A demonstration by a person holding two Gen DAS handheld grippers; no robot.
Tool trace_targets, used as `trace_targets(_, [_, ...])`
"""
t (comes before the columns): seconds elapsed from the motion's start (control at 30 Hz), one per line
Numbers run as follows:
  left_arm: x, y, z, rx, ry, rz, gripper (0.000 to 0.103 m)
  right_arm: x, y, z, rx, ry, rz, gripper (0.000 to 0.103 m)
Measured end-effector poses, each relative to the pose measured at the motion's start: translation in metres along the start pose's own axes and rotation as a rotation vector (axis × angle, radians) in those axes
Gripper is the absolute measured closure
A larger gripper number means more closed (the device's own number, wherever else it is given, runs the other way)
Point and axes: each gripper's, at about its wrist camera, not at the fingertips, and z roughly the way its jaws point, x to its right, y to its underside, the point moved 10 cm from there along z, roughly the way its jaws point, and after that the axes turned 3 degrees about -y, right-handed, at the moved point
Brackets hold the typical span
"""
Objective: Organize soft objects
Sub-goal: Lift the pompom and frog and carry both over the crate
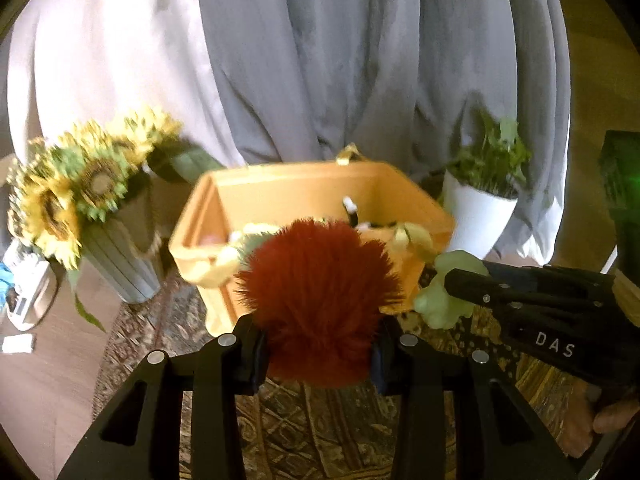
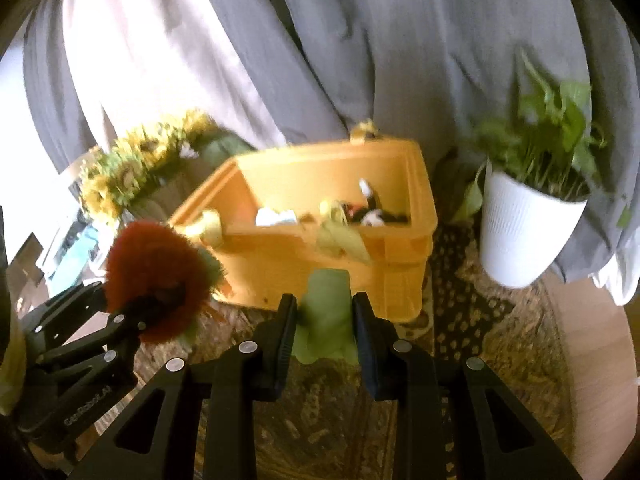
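Note:
My left gripper (image 1: 318,344) is shut on a fluffy red plush toy (image 1: 320,300) and holds it just in front of the orange bin (image 1: 296,184). The toy also shows in the right wrist view (image 2: 154,276), at the left. My right gripper (image 2: 325,320) is shut on a pale green soft toy (image 2: 326,316), close to the bin's (image 2: 336,264) front wall. That toy also shows in the left wrist view (image 1: 444,292), to the right of the bin. Several soft items lie inside the bin, and yellow cloth hangs over its front rim.
The bin stands on a patterned rug (image 2: 480,336). A grey vase of sunflowers (image 1: 80,200) stands left of the bin, a white potted plant (image 2: 524,224) right of it. Grey and white curtains (image 1: 320,60) hang behind. Small items lie on the wooden floor at far left.

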Motion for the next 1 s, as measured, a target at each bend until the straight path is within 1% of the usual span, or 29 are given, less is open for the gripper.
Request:
trace_targets(0.13, [-0.008, -0.016, -0.014, 0.047, -0.029, 0.0, 0.064, -0.009, -0.019, -0.015, 0.058, -0.003, -0.004, 0.073])
trace_targets(0.2, [-0.012, -0.024, -0.021, 0.07, -0.035, -0.008, 0.064, -0.013, -0.026, -0.018, 0.074, -0.01, -0.009, 0.073])
trace_targets(0.33, [-0.019, -0.04, -0.028, 0.095, -0.061, -0.017, 0.064, -0.02, -0.043, -0.025, 0.118, -0.022, -0.013, 0.073])
trace_targets(0.47, [-0.026, -0.055, -0.032, 0.13, -0.071, -0.022, 0.064, -0.027, -0.06, -0.03, 0.156, -0.03, -0.027, 0.073])
trace_targets(0.73, [-0.033, -0.087, -0.032, 0.185, -0.086, -0.024, 0.064, -0.035, -0.092, -0.036, 0.23, -0.032, -0.049, 0.073])
trace_targets(0.87, [-0.036, -0.102, -0.026, 0.21, -0.102, -0.009, 0.064, -0.033, -0.102, -0.033, 0.244, -0.027, -0.054, 0.073])
trace_targets(1.0, [-0.039, -0.111, -0.017, 0.216, -0.11, 0.001, 0.064, -0.03, -0.112, -0.026, 0.247, -0.025, -0.051, 0.073])
